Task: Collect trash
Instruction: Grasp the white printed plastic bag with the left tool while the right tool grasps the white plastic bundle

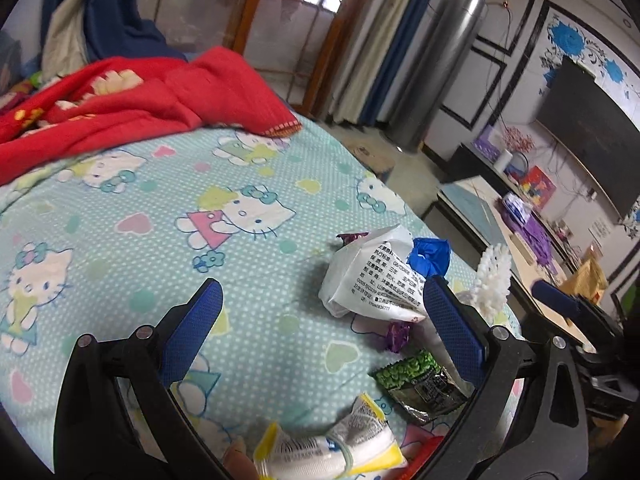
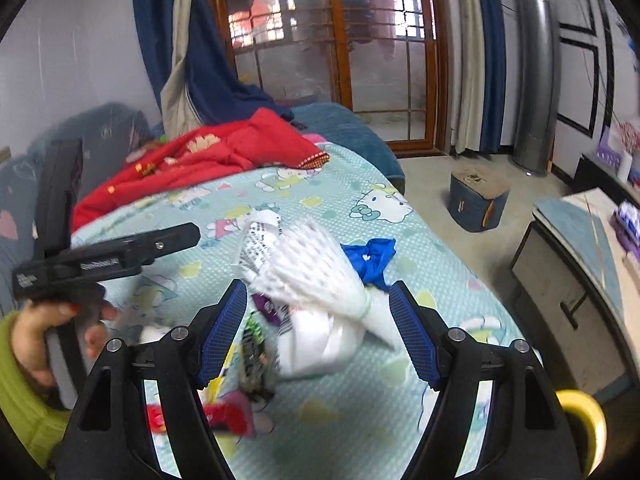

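Trash lies on a Hello Kitty bedsheet (image 1: 168, 208). In the left wrist view my left gripper (image 1: 320, 292) is open and empty, with a white printed wrapper (image 1: 372, 276) by its right finger, a blue wrapper (image 1: 430, 256), a purple candy wrapper (image 1: 396, 334), a green-black snack packet (image 1: 420, 384) and a yellow-white packet (image 1: 332, 448) near it. In the right wrist view my right gripper (image 2: 318, 300) is open above a white foam net sleeve (image 2: 316, 268) and white crumpled plastic (image 2: 320, 340). A red wrapper (image 2: 224, 416) lies lower left.
A red blanket (image 1: 120, 108) is heaped at the bed's far side. A yellow container rim (image 2: 580, 424) shows at the lower right. A blue stool (image 2: 476, 200) stands on the floor, a low cabinet (image 2: 580, 264) to the right. The left gripper's body (image 2: 104, 260) is at the left.
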Tool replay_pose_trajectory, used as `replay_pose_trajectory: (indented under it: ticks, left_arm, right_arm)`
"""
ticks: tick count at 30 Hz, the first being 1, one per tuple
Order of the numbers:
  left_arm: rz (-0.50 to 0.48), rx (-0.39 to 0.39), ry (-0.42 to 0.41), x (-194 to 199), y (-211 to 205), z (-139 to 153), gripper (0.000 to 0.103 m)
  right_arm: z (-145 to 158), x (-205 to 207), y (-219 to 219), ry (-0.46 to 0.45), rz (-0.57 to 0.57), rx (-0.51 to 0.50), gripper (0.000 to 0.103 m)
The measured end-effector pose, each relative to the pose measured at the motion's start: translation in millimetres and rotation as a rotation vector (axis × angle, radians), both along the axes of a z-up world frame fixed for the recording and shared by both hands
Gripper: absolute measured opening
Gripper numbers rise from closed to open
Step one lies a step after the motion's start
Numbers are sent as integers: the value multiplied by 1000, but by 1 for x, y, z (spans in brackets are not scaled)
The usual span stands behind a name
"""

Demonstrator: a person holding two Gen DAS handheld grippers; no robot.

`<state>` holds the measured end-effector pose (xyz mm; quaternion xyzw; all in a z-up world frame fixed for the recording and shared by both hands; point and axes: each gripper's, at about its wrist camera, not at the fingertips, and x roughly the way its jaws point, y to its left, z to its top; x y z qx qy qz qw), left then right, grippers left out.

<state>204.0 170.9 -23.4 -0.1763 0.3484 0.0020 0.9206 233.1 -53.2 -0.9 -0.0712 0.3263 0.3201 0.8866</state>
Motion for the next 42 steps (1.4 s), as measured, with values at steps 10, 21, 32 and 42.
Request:
replay_pose_trajectory:
  ticks: [10, 21, 32, 42]
  left_arm:
    - [-161, -106, 89, 55, -12, -20, 92]
    - [-193, -125, 112, 58, -29, -31, 47]
    - [-199, -59, 10, 23, -52, -10, 30]
    - [-133, -24, -124, -19, -65, 17, 30]
  right_arm:
    - [-22, 8, 13, 49, 58, -57, 36]
    - [-29, -7, -14, 72, 4, 20, 17]
    - [-20, -31, -42, 56, -69, 116, 15]
    - [-4, -47, -73, 50, -123, 215, 14]
